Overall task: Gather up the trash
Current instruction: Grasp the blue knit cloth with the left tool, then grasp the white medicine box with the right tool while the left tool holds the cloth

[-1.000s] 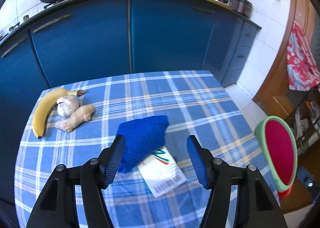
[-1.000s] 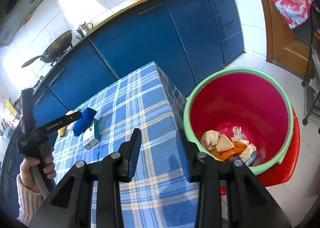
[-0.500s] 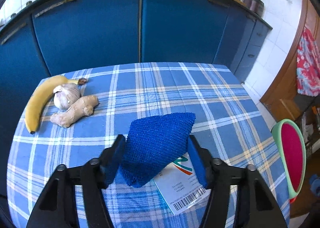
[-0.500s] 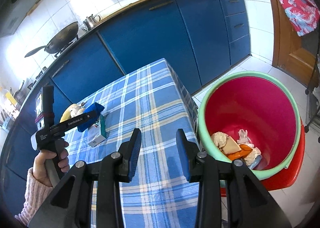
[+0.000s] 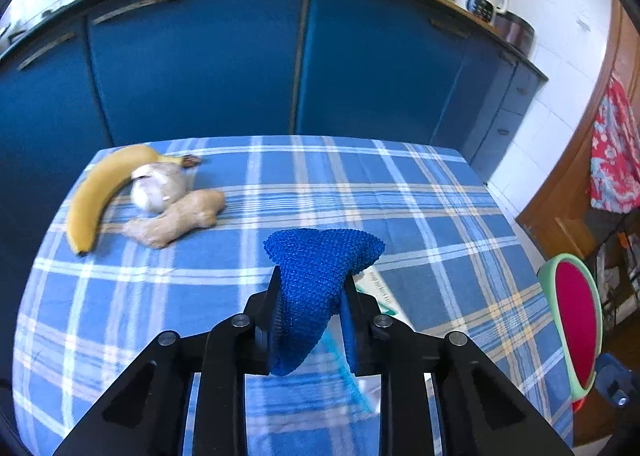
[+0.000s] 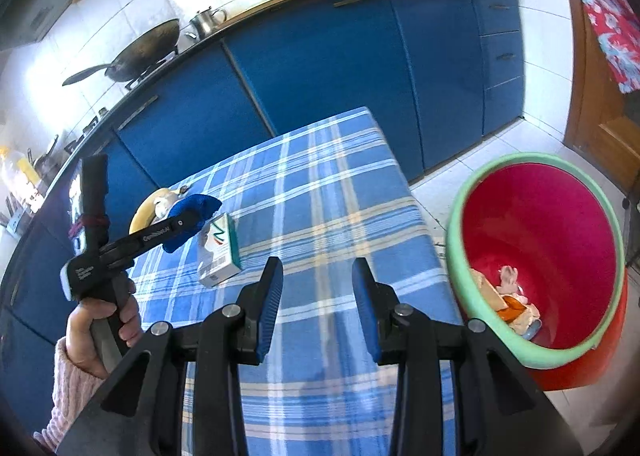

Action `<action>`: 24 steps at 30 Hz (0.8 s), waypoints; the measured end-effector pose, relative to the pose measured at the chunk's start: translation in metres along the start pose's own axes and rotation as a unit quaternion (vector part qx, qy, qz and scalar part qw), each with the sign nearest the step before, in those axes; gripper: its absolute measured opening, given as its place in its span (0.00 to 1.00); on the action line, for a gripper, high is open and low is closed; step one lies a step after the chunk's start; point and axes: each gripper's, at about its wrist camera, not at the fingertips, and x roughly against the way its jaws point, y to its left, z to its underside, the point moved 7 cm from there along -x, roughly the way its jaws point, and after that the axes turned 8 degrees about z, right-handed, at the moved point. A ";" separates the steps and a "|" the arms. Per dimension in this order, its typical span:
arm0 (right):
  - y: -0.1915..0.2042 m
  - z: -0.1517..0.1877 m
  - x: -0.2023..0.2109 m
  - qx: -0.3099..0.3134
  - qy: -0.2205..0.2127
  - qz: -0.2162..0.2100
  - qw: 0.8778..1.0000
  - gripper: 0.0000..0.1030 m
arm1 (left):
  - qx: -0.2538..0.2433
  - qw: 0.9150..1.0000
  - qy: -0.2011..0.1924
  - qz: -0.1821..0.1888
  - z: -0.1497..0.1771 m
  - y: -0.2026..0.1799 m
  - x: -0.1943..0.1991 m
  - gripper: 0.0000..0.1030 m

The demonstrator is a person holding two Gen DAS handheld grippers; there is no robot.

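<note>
Blue knitted cloth point(image 5: 320, 284) is being pinched by the left gripper point(image 5: 310, 308) above a checked tablecloth point(image 5: 400, 208); the right gripper point(image 6: 316, 304) is gaping by blue cabinets point(image 6: 320, 68).

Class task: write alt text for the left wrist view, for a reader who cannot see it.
The left gripper is shut on a blue cloth above a checked table, with a carton partly hidden beneath it. A banana, garlic and ginger lie far left; a red bin stands at right.
</note>
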 end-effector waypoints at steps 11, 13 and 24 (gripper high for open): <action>0.055 0.004 -0.029 0.048 0.024 -0.024 0.998 0.41 | 0.028 0.999 -0.009 -0.028 0.022 0.036 0.046 0.24; 0.063 0.006 -0.036 0.056 0.033 -0.028 0.997 0.41 | 0.034 0.999 -0.010 -0.031 0.029 0.040 0.052 0.24; 0.114 0.015 -0.076 0.107 0.071 -0.039 0.991 0.46 | 0.053 0.997 -0.006 -0.054 0.051 0.066 0.067 0.24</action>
